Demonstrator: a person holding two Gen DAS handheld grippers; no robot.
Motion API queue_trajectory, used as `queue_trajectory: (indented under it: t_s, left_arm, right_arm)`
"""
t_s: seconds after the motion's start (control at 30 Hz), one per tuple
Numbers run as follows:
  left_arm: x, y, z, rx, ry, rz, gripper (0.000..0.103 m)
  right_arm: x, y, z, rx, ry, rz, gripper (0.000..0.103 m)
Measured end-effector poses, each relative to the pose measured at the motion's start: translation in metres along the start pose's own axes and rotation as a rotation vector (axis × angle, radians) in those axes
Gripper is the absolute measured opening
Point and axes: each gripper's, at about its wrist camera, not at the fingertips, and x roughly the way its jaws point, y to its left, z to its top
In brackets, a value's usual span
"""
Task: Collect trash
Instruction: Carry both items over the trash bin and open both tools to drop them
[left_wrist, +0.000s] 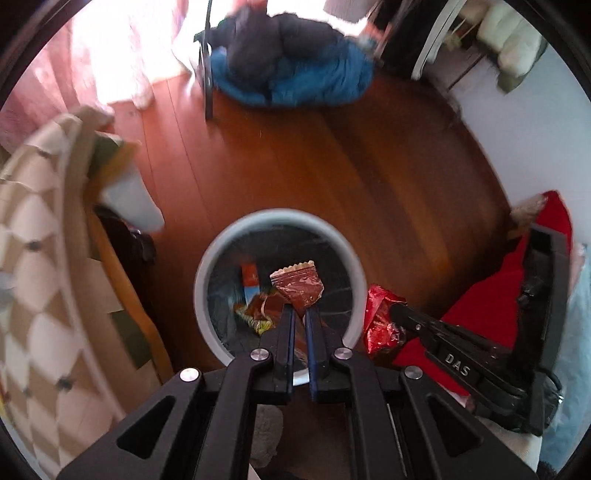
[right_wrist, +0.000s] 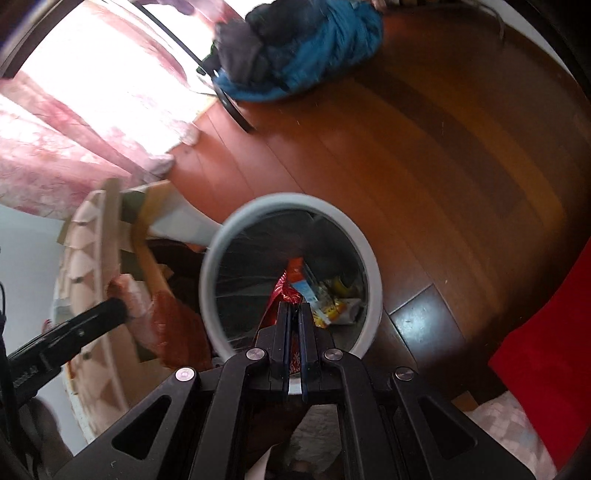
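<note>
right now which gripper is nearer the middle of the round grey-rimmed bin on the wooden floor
Left, by a little. The left gripper holds its brown wrapper over the round grey-rimmed bin opening. The right gripper, shut on a red wrapper, seems nearer the rim.

Right gripper (right_wrist: 294, 308) is clamped on a red wrapper (right_wrist: 283, 291), the jaws nearly together, held over the mouth of a round bin (right_wrist: 373, 266) with a grey rim. The bin is lined with a dark bag and holds several wrappers (right_wrist: 325, 299): orange, blue-white and yellow pieces. The bin stands on a wood floor (right_wrist: 424, 166). Lower left, the left gripper (right_wrist: 110, 310) is blurred; it seems to hold a brown wrapper (right_wrist: 173, 325). Pink curtain (right_wrist: 55, 162) upper left; blue and dark clothing (right_wrist: 306, 48) heaped on the floor at top. Red cloth (right_wrist: 554, 332) at right edge.
</note>
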Motion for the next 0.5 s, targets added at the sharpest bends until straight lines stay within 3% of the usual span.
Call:
queue_trajectory:
  t_s: [0.17, 0.23, 0.3, 0.33, 0.37, 0.5]
  left_arm:
    - [0.045, 0.008, 0.007, -0.009, 0.115, 0.001, 0.008]
    - [0.051, 0.008, 0.009, -0.011, 0.128, 0.024, 0.010]
    - [0.051, 0.010, 0.008, -0.022, 0.125, 0.042, 0.040]
    - [0.049, 0.013, 0.007, -0.032, 0.117, 0.052, 0.077]
    - [0.045, 0.016, 0.006, -0.038, 0.104, 0.063, 0.094]
    - [0.035, 0.025, 0.002, -0.058, 0.076, 0.124, 0.095]
  right_arm:
    - [0.044, -0.012, 0.010, 0.011, 0.059, -0.024, 0.005]
    - [0.052, -0.015, 0.013, 0.009, 0.070, -0.047, 0.017]
    - [0.054, -0.017, 0.015, 0.015, 0.073, -0.047, 0.031]
    - [0.055, -0.016, 0.016, 0.014, 0.071, -0.048, 0.040]
    - [0.052, -0.016, 0.017, 0.013, 0.064, -0.054, 0.045]
    - [0.037, -0.015, 0.016, 0.010, 0.041, -0.072, 0.069]
